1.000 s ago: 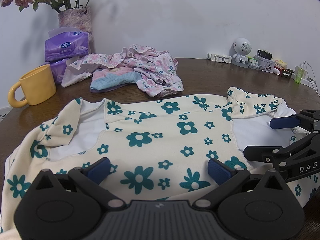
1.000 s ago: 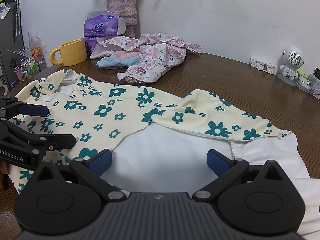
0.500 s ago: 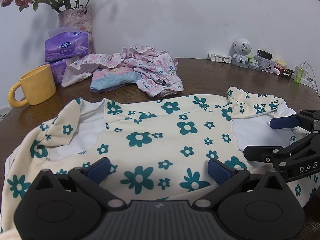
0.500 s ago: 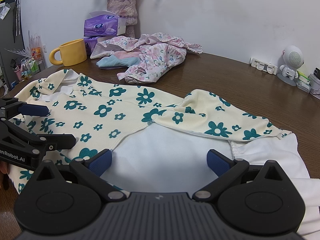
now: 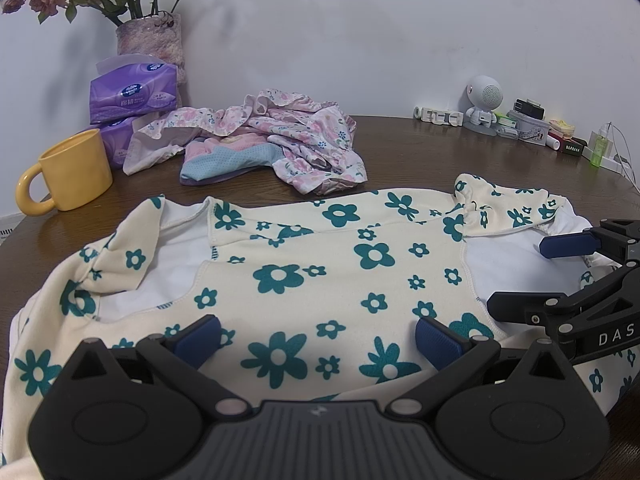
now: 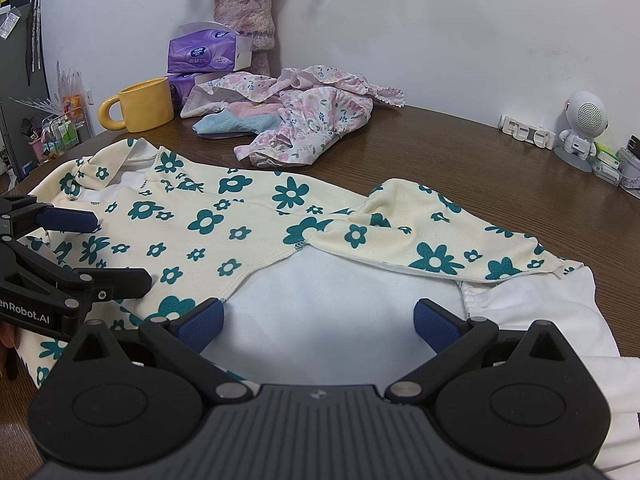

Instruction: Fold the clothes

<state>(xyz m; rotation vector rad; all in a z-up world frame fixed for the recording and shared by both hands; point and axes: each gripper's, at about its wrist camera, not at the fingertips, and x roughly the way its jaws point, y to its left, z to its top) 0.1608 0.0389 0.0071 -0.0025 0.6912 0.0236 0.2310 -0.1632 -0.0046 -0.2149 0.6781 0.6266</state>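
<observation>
left gripper (image 5: pixel 316 334): bottom centre of the left wrist view, jaws spread wide, nothing between the blue pads (image 5: pixel 197 334). it hangs low over the near hem of the flowered garment (image 5: pixel 320 264); contact with the cloth cannot be told.

right gripper (image 6: pixel 316 322): bottom centre of the right wrist view, jaws likewise wide apart and empty, over the white inner face of the garment (image 6: pixel 332 292). each gripper also shows at the side edge of the other's view.

the garment lies spread across the lower and middle frame on the brown table (image 6: pixel 460 160). cream cloth, teal flowers, white lining. both sleeves (image 6: pixel 440 240) are already turned in over the body, so the fold appears partly done.

handling, as a judgement: light, soft knit, fully limp. it will sag and drag when lifted and will not hold an edge on its own. it is neither fragile nor slippery. take hold at the near hem, one gripper toward each side, pinching both layers together; a single-layer pinch would likely pull the front away from the back and open the turned-in sleeves.

beyond the garment, upper middle of frame: a loose heap of pink clothes (image 5: pixel 272 136), presumably still to be folded. upper left: yellow mug (image 5: pixel 72 170), purple tissue packs (image 5: pixel 132 92), vase (image 5: pixel 150 46).
</observation>
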